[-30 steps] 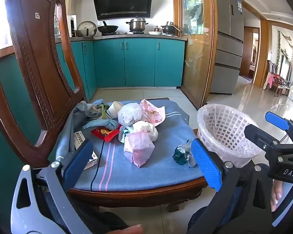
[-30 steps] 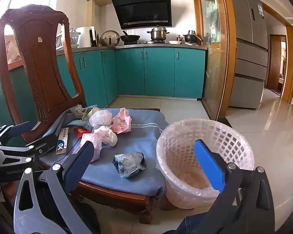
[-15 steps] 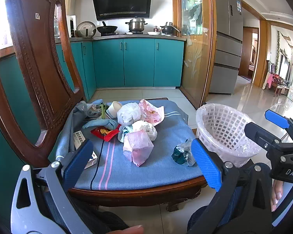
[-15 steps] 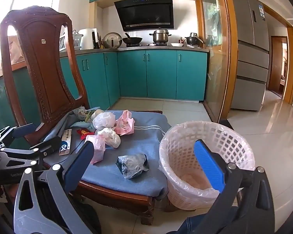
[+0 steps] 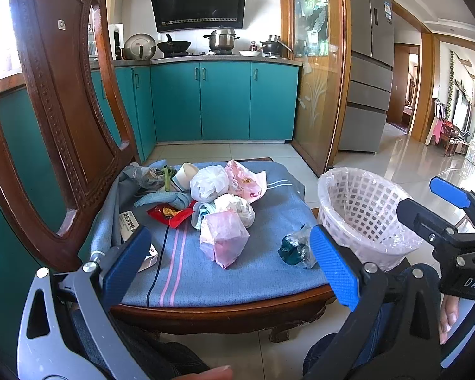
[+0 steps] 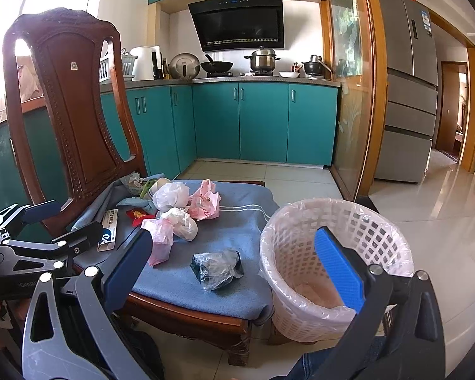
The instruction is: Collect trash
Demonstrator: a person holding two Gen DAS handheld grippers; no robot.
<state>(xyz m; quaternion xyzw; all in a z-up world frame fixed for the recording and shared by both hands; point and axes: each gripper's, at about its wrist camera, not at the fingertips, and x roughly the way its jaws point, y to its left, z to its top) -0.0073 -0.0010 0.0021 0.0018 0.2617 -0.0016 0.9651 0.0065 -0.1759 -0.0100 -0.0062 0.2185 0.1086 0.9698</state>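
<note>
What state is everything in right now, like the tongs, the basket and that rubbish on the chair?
Left tongs: open, holding nothing.
Right tongs: open, holding nothing.
Basket: upright beside the chair, bag-lined, looks empty.
Dark bag: crumpled, lying alone near the cushion's edge.
Paper cup: tipped on its side.
Cushion: strewn with trash.

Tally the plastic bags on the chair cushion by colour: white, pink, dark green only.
White crumpled plastic bags: 2 (rear one, front one)
Pink plastic bags: 2 (printed one, translucent one)
Dark green bag wad in clear plastic: 1
Total: 5
</note>
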